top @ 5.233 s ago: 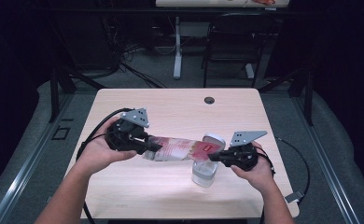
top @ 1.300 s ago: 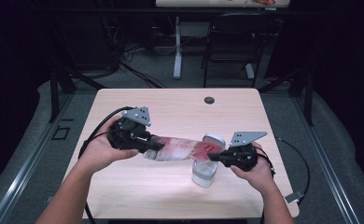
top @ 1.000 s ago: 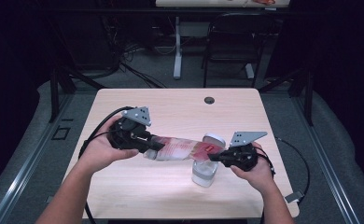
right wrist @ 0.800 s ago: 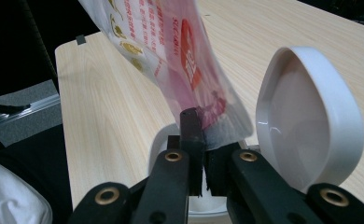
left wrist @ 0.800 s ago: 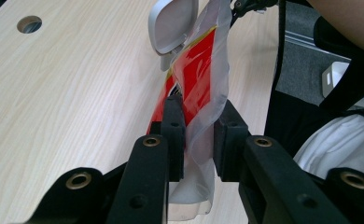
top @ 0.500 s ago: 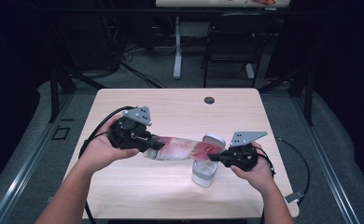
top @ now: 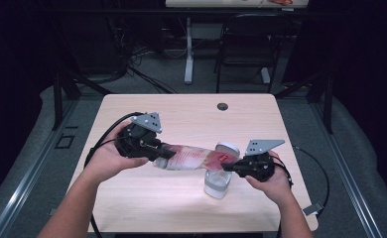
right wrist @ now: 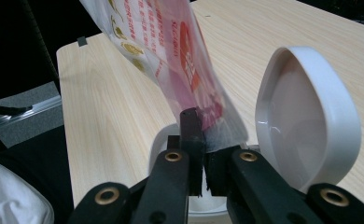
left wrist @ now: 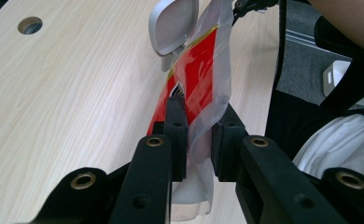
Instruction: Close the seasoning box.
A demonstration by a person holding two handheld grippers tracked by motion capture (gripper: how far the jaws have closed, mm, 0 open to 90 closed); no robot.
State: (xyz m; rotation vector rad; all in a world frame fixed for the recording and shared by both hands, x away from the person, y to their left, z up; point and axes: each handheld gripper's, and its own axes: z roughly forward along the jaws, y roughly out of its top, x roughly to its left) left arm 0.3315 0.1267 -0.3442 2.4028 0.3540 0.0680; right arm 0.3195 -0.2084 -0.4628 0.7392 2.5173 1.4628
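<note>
Both forearms reach in from the near edge. The left tool [top: 167,154] clamps one end of a red-and-clear packet [top: 191,157]; the right tool [top: 229,168] pinches the other end, above an open white lidded container [top: 217,182]. The packet hangs stretched above the pale wooden counter [top: 191,116]. A dark room with a chair [top: 241,52] lies behind.

Light wood-grain table [top: 132,198], rounded corners, set on grey floor [top: 340,148]. A round cable hole [top: 223,106] is cut near the far edge, centre. One item is stood directly on the top: a small white container [top: 216,184] with its hinged lid [top: 227,148] flipped open, right of centre, near the front edge.
</note>
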